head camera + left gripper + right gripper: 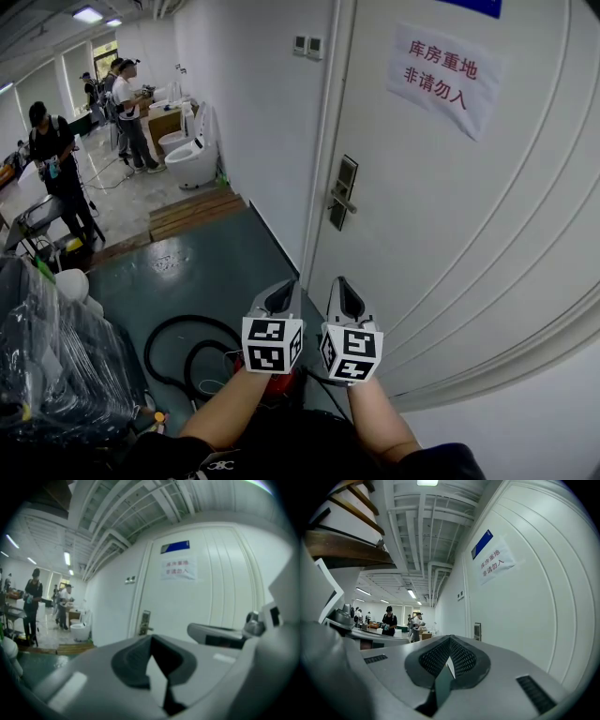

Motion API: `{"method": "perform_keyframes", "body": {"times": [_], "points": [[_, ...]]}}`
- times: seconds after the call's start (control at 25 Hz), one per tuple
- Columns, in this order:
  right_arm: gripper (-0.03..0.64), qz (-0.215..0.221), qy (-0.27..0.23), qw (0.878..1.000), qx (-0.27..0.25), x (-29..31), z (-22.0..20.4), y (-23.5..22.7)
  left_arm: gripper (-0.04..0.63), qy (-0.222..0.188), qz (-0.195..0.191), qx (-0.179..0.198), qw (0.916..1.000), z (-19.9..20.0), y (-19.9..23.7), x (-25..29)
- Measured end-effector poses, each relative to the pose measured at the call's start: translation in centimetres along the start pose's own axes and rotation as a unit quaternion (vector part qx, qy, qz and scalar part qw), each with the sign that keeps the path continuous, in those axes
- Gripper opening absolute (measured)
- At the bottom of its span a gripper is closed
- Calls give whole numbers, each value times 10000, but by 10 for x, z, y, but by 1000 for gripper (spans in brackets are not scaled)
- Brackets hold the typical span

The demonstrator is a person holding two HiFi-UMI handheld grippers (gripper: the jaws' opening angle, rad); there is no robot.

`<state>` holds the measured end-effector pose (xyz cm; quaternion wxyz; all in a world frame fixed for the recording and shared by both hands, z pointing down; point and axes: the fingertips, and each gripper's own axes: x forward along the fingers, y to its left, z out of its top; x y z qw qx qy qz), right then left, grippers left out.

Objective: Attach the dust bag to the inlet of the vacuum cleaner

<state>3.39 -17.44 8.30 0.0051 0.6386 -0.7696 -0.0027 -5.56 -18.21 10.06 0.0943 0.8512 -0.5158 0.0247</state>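
Both grippers are pressed shut, pinching nothing: our left gripper [281,296] and right gripper [348,300] sit side by side, each with one marker cube [272,344], pointing toward one white door [450,216]. On that door we count one paper notice [442,77] and one lever handle [341,200]. Two white toilets [192,155] stand along the wall beyond.

Only the head view shows the teal floor [216,262], our two forearms and one black hose [183,361] coiled at lower left. A red shape under our left forearm may be the vacuum cleaner [281,386], though too little of it shows to be sure.

The gripper views instead give the ceiling beams [422,531] and strip lights [67,558]. Our left gripper view catches the right gripper [220,634] at its right, and the right gripper view catches the left gripper [370,637] at its left.
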Motion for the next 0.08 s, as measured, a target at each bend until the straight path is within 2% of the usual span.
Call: {"method": "perform_keyframes", "body": {"times": [0.08], "points": [[-3, -88, -64, 9998, -155, -2, 0, 1, 0, -95, 17, -33, 9999, 2, 3, -2]]}}
